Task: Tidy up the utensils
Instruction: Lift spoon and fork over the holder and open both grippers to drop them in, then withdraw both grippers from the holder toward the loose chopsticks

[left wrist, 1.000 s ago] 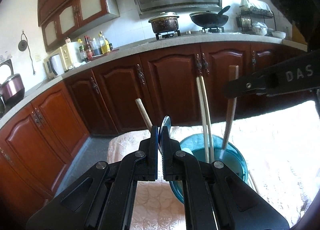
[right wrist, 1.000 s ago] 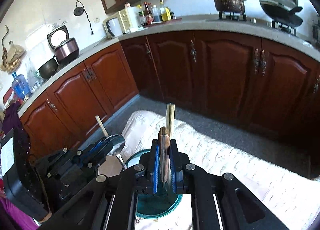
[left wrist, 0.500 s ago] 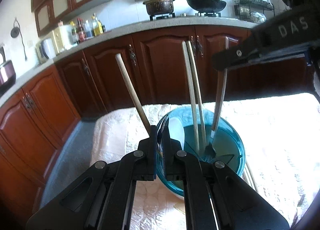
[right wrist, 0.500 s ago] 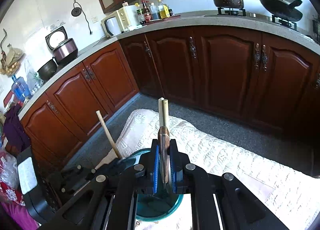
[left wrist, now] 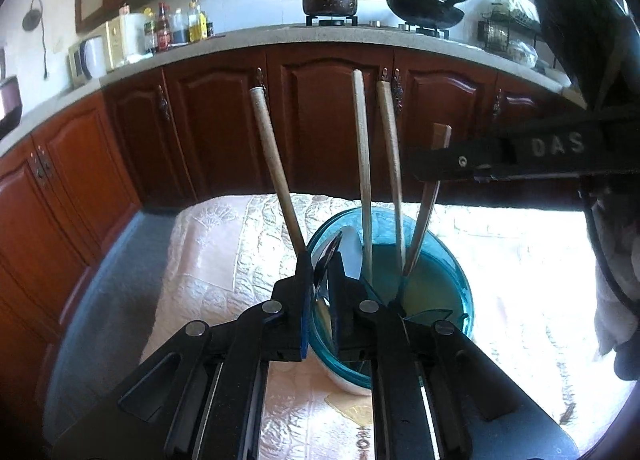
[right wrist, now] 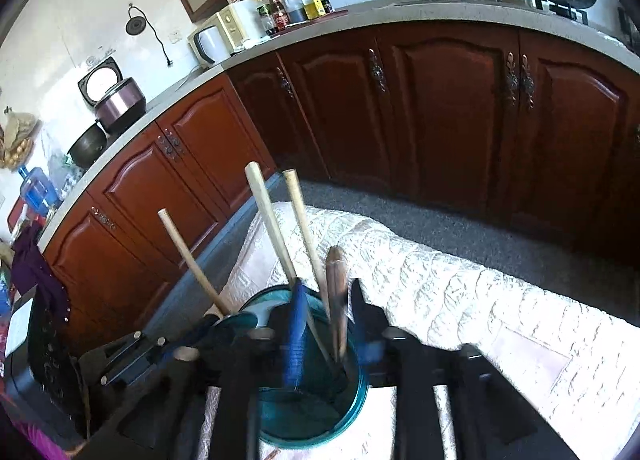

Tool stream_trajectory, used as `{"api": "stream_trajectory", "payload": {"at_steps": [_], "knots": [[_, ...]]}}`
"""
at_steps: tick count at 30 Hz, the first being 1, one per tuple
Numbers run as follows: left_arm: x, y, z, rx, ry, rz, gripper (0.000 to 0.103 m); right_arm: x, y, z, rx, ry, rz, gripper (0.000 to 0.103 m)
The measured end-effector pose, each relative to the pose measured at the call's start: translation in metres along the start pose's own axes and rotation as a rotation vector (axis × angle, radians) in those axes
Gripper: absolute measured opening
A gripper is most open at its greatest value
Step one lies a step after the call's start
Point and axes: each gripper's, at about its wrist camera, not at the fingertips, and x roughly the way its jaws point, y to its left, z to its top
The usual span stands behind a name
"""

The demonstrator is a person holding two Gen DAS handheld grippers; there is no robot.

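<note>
Holder: round teal translucent plastic cup point(left wrist: 460, 292) stands on the white quilted cloth-covered counter point(left wrist: 224, 260), near its far edge.
Chopsticks: two pale wooden chopsticks point(left wrist: 362, 163) stand nearly upright in the cup, tips down, tops toward the cabinets.
Spoon: metal spoon point(left wrist: 326, 260), bowl upward, between the left gripper point(left wrist: 322, 260) jaws, which have just been opening; contact unclear.
Knife: wooden-handled knife point(right wrist: 338, 288) stands in the cup, handle up; right gripper point(right wrist: 326, 300) jaws have just been opening, released.

Teal glass bowl point(left wrist: 460, 288) on cream cloth, wooden-handled utensils point(left wrist: 362, 163) upright inside, leaning slightly apart.
</note>
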Motion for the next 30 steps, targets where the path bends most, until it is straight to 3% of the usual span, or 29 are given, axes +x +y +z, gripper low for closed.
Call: {"api": "stream_trajectory", "payload": {"at_steps": [3,10,22,30], "knots": [[-0.003,0.0,0.001,-0.02,0.005,-0.016,0.022,-0.004,0.004,-0.002,-0.019,-0.006,-0.003,0.033],[-0.012,-0.002,0.0,-0.028,0.006,-0.029,0.037,-0.019,0.002,-0.016,0.015,-0.021,0.0,0.033],[-0.037,-0.006,0.0,-0.042,-0.005,-0.034,0.039,-0.055,0.011,-0.052,0.026,-0.049,-0.029,0.034],[-0.059,-0.021,-0.007,-0.045,-0.007,-0.084,0.039,-0.086,0.008,-0.085,0.052,-0.077,-0.084,0.035]]}}
